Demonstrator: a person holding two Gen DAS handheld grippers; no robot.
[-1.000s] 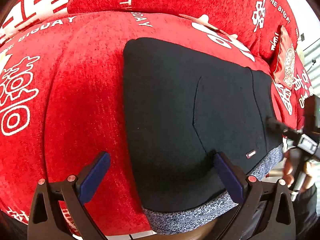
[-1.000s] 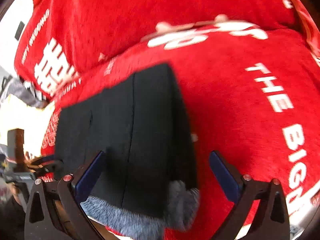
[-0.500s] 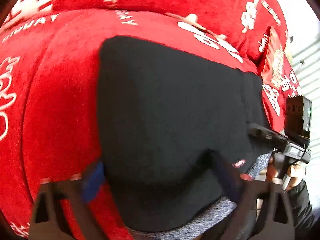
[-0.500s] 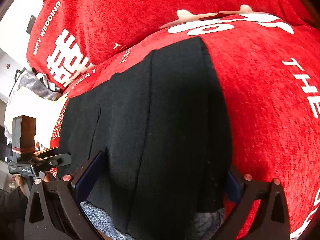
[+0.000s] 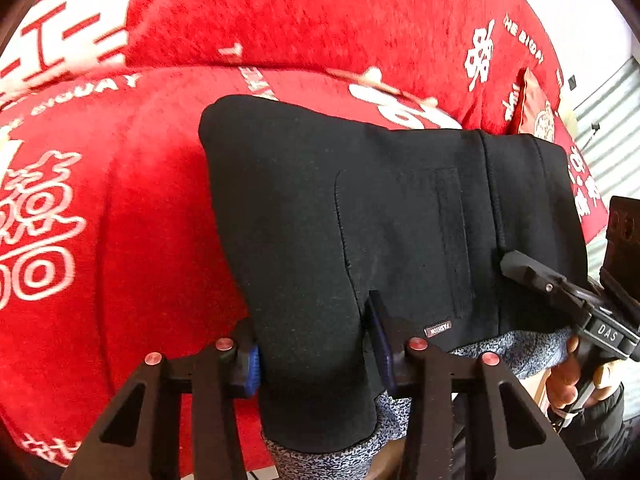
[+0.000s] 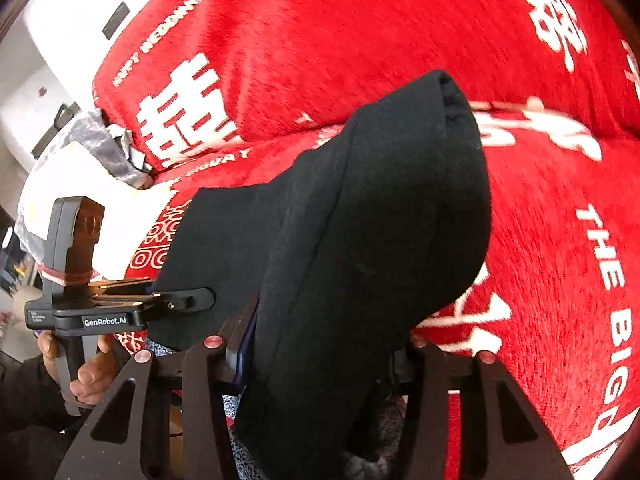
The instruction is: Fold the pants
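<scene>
Black pants (image 5: 400,220) with a grey fleece lining (image 5: 520,348) lie folded on the red sofa seat (image 5: 120,240), their near edge raised. My left gripper (image 5: 314,344) is closing, its blue pads pressing a bunch of the near left edge between them. The right gripper's finger (image 5: 532,274) shows at the far right, on the same edge. In the right wrist view, the pants (image 6: 360,240) hang up in a hump. My right gripper (image 6: 324,344) is closing with the cloth pinched between its jaws; its right pad is hidden. The left gripper's finger (image 6: 188,300) grips at the left.
The sofa backrest (image 5: 320,12) rises just behind the pants, under the same red cover with white characters. A red cushion (image 5: 536,108) leans at the far right. A white and grey bundle (image 6: 80,168) lies past the sofa's left end. A person's hand (image 6: 92,376) holds the left handle.
Both pairs of jaws have closed from wide open onto the near edge of the pants. That edge has lifted off the seat and the cloth has bunched up.
</scene>
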